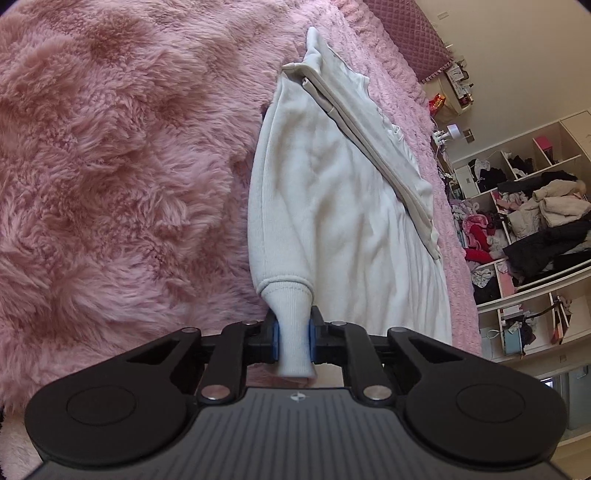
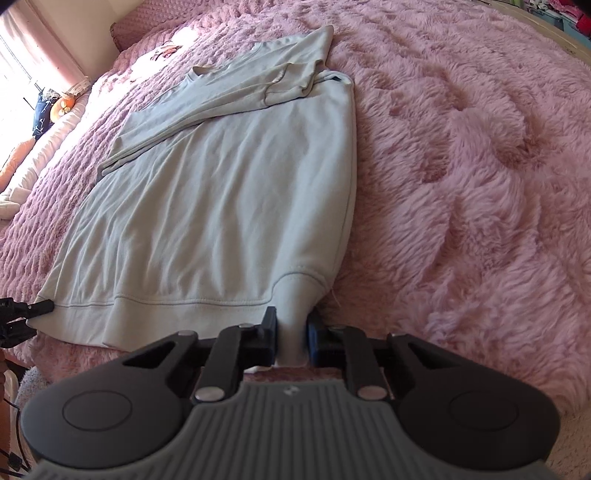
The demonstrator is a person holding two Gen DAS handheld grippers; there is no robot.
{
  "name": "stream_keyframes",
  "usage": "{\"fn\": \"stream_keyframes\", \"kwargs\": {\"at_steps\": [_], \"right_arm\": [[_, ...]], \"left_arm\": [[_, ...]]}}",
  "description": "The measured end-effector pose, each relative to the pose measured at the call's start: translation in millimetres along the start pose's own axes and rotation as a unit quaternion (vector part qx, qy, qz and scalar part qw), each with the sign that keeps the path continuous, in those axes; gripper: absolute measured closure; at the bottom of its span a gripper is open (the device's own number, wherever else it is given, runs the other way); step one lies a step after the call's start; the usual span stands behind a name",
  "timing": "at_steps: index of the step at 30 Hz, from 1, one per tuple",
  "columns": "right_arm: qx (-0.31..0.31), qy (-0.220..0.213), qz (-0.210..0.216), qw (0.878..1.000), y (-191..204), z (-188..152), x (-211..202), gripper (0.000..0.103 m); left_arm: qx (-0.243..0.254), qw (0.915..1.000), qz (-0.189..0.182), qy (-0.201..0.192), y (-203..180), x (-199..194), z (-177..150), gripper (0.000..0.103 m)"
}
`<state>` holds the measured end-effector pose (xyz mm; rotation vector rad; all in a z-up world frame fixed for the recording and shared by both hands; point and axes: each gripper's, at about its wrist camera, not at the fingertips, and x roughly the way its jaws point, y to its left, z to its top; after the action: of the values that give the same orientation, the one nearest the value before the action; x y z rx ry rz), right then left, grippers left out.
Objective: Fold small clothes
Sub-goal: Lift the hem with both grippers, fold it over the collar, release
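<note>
A pale white sweatshirt (image 1: 332, 206) (image 2: 221, 206) lies flat on a fluffy pink blanket (image 1: 110, 166) (image 2: 461, 166), with one sleeve (image 1: 369, 129) (image 2: 221, 96) folded across its upper part. My left gripper (image 1: 294, 332) is shut on a bunched ribbed corner of the hem (image 1: 291, 306), its blue pads pressing both sides. My right gripper (image 2: 291, 332) is shut on the opposite hem corner (image 2: 295, 295). At the far left of the right wrist view, a black finger of the left gripper (image 2: 37, 307) shows at the other end of the hem.
Open shelves (image 1: 535, 206) stuffed with clothes stand beyond the bed's edge, with a quilted headboard (image 1: 417, 33) at the far end. Pillows (image 2: 22, 158) and a bright curtained window (image 2: 29, 48) lie to the left. Wide bare blanket flanks the sweatshirt.
</note>
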<state>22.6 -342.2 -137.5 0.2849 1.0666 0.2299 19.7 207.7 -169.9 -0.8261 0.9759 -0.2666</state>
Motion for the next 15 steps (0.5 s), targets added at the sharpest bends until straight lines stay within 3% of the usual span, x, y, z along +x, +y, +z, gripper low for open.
{"fn": "stream_keyframes", "kwargs": {"at_steps": [10, 15], "right_arm": [[0.05, -0.043, 0.059, 0.996, -1.7, 17.3, -28.6, 0.094], [0.041, -0.091, 0.058, 0.993, 2.8, 37.0, -39.4, 0.095]], "left_arm": [[0.029, 0.9981, -0.039, -0.037, -30.6, -5.8, 12.1, 0.094], [0.017, 0.9947, -0.08, -0.061, -39.2, -6.8, 33.9, 0.094]]}}
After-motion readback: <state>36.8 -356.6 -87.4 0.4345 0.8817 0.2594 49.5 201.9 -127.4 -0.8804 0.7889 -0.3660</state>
